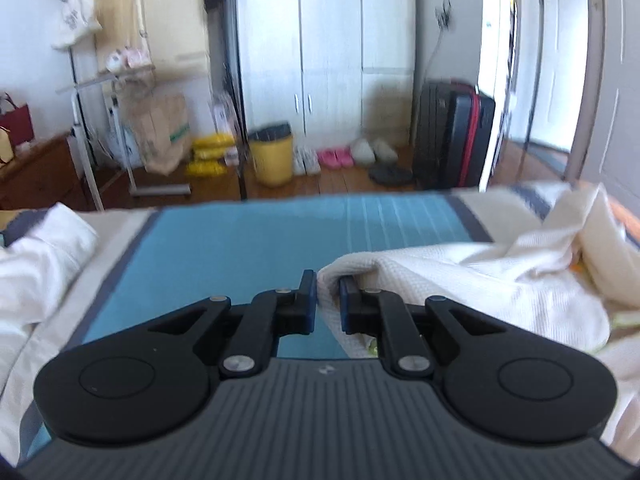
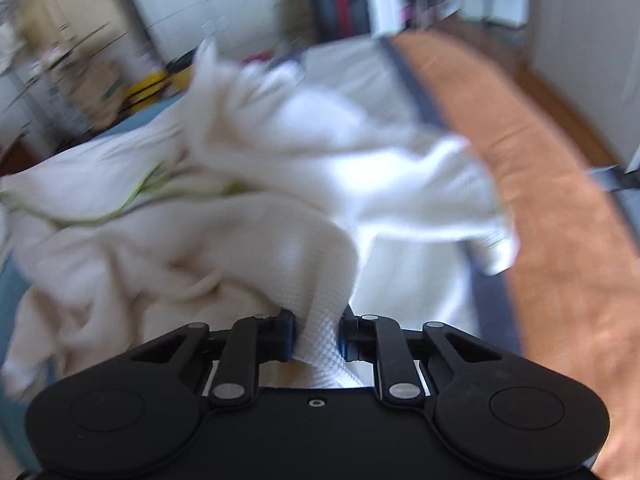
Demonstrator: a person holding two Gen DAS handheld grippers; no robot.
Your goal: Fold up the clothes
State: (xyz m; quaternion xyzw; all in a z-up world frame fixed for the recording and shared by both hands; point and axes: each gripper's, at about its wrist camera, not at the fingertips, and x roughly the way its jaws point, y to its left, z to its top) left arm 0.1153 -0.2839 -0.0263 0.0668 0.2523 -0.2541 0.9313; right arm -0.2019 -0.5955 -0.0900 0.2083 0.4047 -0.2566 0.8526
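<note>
A cream waffle-knit garment (image 1: 480,280) lies crumpled on the bed to the right in the left wrist view. My left gripper (image 1: 327,300) is shut on its near edge, with cloth pinched between the blue pads. In the right wrist view the same garment (image 2: 224,208) spreads across the bed, blurred by motion, with a thin green trim line. My right gripper (image 2: 316,336) is shut on a bunched fold of it, the cloth rising between the fingers.
The bed has a teal panel (image 1: 240,248), white sheets and an orange edge (image 2: 540,160). A white pillow or cloth (image 1: 36,264) lies at the left. Beyond the bed stand a wardrobe (image 1: 324,48), a yellow bin (image 1: 274,156), a suitcase (image 1: 452,136) and a rack (image 1: 104,92).
</note>
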